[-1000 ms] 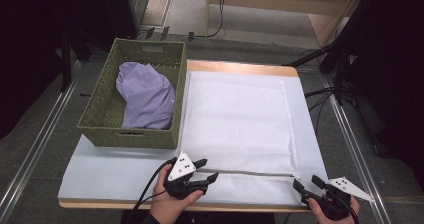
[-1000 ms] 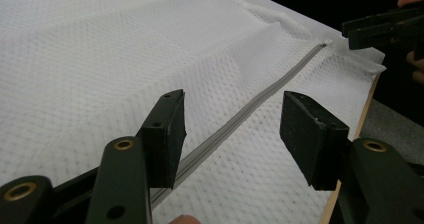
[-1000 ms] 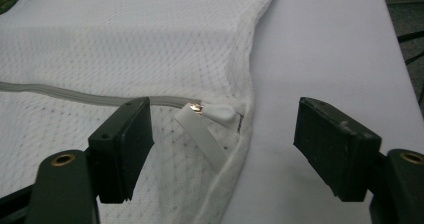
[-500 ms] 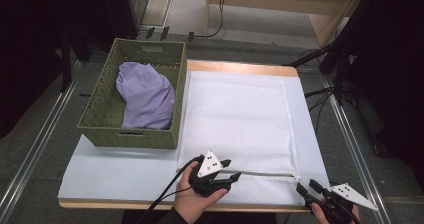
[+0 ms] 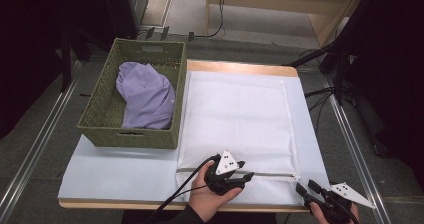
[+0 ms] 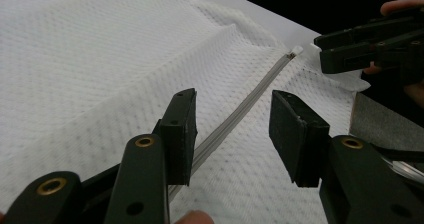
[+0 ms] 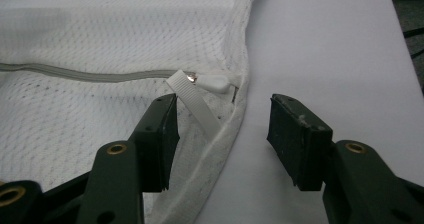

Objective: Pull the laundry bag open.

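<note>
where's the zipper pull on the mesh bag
In the right gripper view the zipper pull sits at the zipper's end by the white mesh bag's corner, just beyond the right gripper.

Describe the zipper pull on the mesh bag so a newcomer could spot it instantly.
Start at the white mesh bag lying flat right of the green basket. Follow the grey zipper along its near edge to the right corner. The zipper pull sits there: a small metal slider with a white ribbon tab, the only loose strip on the bag.
</note>
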`<state>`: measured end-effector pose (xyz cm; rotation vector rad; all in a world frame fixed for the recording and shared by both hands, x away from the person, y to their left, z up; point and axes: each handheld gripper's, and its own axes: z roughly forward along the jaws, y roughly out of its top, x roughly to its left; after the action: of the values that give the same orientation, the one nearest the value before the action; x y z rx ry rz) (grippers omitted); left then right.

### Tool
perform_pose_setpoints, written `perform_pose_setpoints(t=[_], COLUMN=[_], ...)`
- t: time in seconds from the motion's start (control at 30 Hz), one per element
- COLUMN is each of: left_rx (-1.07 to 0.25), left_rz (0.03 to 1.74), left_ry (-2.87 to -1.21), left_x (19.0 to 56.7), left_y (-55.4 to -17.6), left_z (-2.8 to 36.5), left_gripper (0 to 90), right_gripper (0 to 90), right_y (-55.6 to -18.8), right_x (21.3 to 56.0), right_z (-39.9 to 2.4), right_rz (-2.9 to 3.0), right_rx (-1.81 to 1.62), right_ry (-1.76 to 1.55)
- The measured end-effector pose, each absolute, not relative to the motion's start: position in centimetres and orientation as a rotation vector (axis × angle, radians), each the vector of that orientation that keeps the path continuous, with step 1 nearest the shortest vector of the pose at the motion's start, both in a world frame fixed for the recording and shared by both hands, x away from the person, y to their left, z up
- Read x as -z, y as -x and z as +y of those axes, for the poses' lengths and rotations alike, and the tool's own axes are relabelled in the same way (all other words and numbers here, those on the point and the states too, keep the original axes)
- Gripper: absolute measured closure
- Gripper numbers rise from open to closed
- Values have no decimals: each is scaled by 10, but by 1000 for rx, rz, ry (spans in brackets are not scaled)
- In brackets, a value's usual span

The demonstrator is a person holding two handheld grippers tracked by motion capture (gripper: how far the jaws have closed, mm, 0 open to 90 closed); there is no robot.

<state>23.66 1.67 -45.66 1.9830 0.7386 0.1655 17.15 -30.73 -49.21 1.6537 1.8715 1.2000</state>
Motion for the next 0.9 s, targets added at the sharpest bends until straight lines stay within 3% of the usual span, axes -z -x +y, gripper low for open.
perform_pose_setpoints(t=[0.53,0.9], left_rx=[-121,-112], left_rz=[715,717], left_ry=[-2006,-2004], left_x=[465,467], left_y=[-245,-248], left_z=[-24,-30], left_gripper=[588,588], right_gripper=[436,478], right_y=[-178,-176], right_x=[492,495], right_z=[-300,-287], right_rz=[1887,1868], right_rx=[-1178,-1153], right_ry=[-1685,-1645])
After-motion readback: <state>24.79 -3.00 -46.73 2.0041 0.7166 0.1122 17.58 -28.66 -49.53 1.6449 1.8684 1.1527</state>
